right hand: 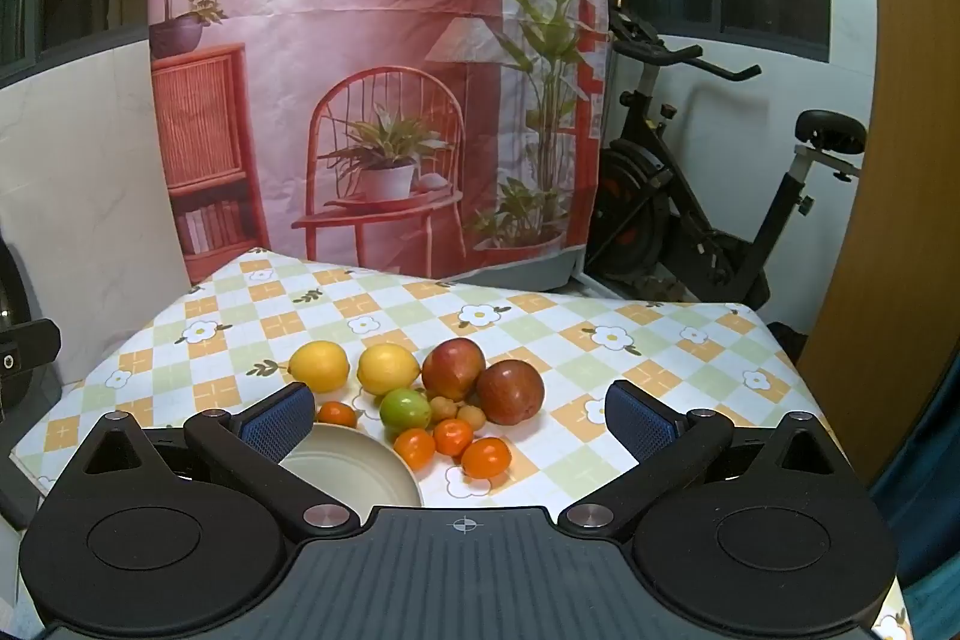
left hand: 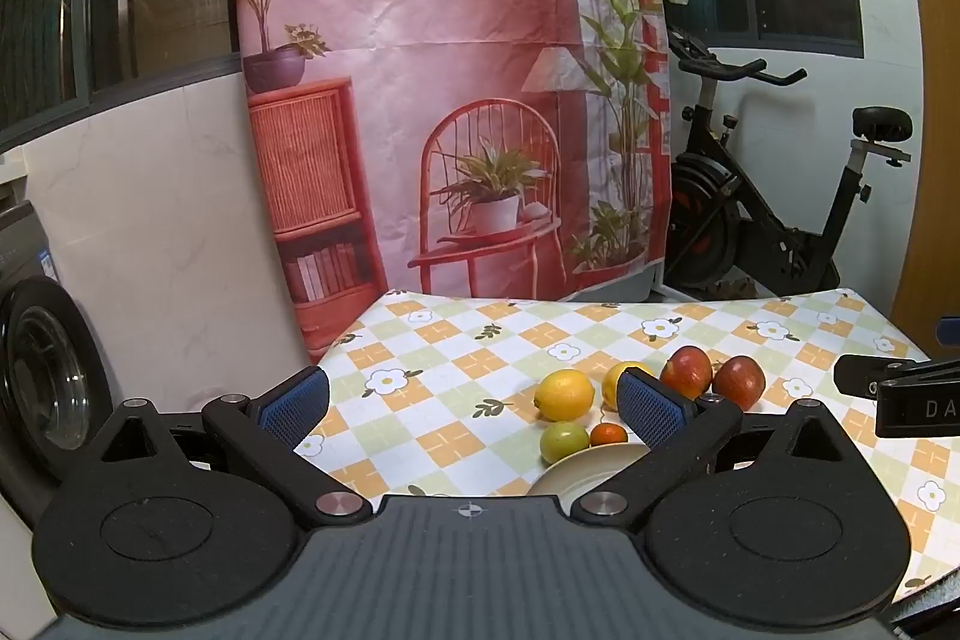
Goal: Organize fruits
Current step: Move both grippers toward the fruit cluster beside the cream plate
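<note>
— Since nothing has been gathered yet, how far along can the sorting be judged to be?

— At its start, it would seem. Nearest in the right wrist view, the right tongs (right hand: 459,421) are held spread wide with nothing between the pads, and the same is seen of the left tongs (left hand: 474,406) in the other view. No fruit is gripped by either.

— And the bowl?

— A cream bowl (right hand: 360,472) is set on the near part of the surface (right hand: 630,358), and nothing is seen in the part of it that shows. Just beyond its rim, small oranges (right hand: 447,445) are clustered, with one more orange (right hand: 337,414) lying by the left side of the rim. A green fruit (right hand: 405,409) is found right behind them, with two small tan fruits (right hand: 457,411) beside it; what they are cannot be told.

— What lies farther back?

— Two lemons (right hand: 353,367) are lined up to the left, and two red apples (right hand: 483,382) touch each other to the right. Beyond those, the checked cloth is left bare up to a printed backdrop (right hand: 372,40) and an exercise bike (right hand: 708,196).

— So what is left?

— Everything, as judged from this: all the fruit is loose on the surface and is yet to be grouped or placed in the bowl.
</note>
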